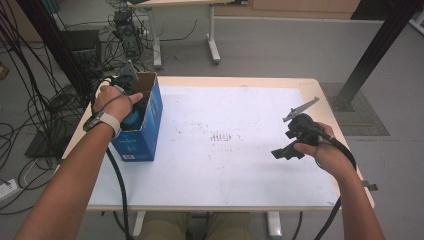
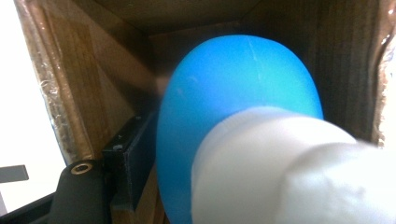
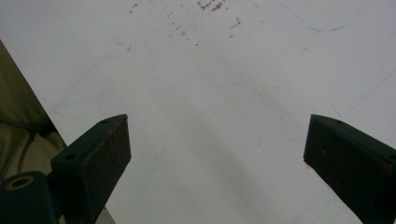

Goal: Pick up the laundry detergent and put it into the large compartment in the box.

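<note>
Blue ball (image 2: 238, 107): it is inside the open cardboard box (image 1: 149, 114), deep between the brown inner walls, directly in front of my left hand-held gripper (image 1: 131, 96). In the left gripper view it is very close, with a pale, blurred rounded part (image 2: 280, 172) in front of it that I cannot identify for sure.

Direction from the left hand-held gripper: straight ahead along the jaws, into the box. The ball is round, so it has no long axis to line up with; only the box opening gives the direction.

Left hand-held gripper state: one black jaw is at the left side of the ball, but the other jaw is hidden. I cannot tell if the pads press on the ball or are already free of it.

Box: it stands upright at the left edge of the counter (image 1: 240, 150), blue outside, top flaps open.

Nearer hand: my left hand (image 1: 117, 102), at the box opening. My right hand (image 1: 327, 152) is well apart, near the right edge of the counter.

Right hand-held gripper (image 3: 217, 158): jaws wide apart, nothing between them, only the bare white counter below.

Judgement for next move: I think the left side must work along the box opening, without catching the walls.
</note>
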A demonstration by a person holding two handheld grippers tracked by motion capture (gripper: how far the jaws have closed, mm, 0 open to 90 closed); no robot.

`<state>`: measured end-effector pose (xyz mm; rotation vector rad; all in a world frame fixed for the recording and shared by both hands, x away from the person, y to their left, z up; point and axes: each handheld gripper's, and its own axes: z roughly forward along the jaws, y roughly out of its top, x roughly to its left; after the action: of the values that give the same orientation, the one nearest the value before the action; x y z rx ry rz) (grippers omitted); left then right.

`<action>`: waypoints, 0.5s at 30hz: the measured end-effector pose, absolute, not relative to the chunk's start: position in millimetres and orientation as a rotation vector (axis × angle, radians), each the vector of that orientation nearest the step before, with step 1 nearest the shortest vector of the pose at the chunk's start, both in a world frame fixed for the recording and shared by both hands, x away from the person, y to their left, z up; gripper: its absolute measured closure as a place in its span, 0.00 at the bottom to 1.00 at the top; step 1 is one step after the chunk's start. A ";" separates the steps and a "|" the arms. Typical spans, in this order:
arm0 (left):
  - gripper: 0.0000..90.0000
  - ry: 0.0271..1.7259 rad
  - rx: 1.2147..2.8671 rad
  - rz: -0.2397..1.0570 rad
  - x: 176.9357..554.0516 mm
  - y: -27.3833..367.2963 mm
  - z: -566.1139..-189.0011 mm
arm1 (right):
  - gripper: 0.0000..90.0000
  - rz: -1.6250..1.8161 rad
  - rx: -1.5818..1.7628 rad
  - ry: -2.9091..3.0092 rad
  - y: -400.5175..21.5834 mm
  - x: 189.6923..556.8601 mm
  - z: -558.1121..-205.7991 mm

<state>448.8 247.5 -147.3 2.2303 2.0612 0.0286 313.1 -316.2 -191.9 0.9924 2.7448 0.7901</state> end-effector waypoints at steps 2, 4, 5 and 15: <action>0.32 2.058 2.231 0.025 448.3 247.7 -146.4 | 0.08 0.791 0.991 2.746 -315.5 312.9 -192.0; 0.32 2.053 2.234 0.015 448.6 248.9 -144.3 | 0.08 0.786 0.987 2.749 -314.1 312.8 -191.9; 0.32 2.053 2.231 0.006 448.8 249.9 -143.3 | 0.08 0.789 0.985 2.749 -313.9 312.7 -192.1; 0.26 2.035 2.221 -0.017 447.0 256.4 -128.8 | 0.08 0.789 0.988 2.748 -312.6 311.9 -190.4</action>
<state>447.0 256.4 -128.8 2.2207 2.0348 -0.0169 311.9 -312.6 -190.4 0.9883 2.7477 0.7886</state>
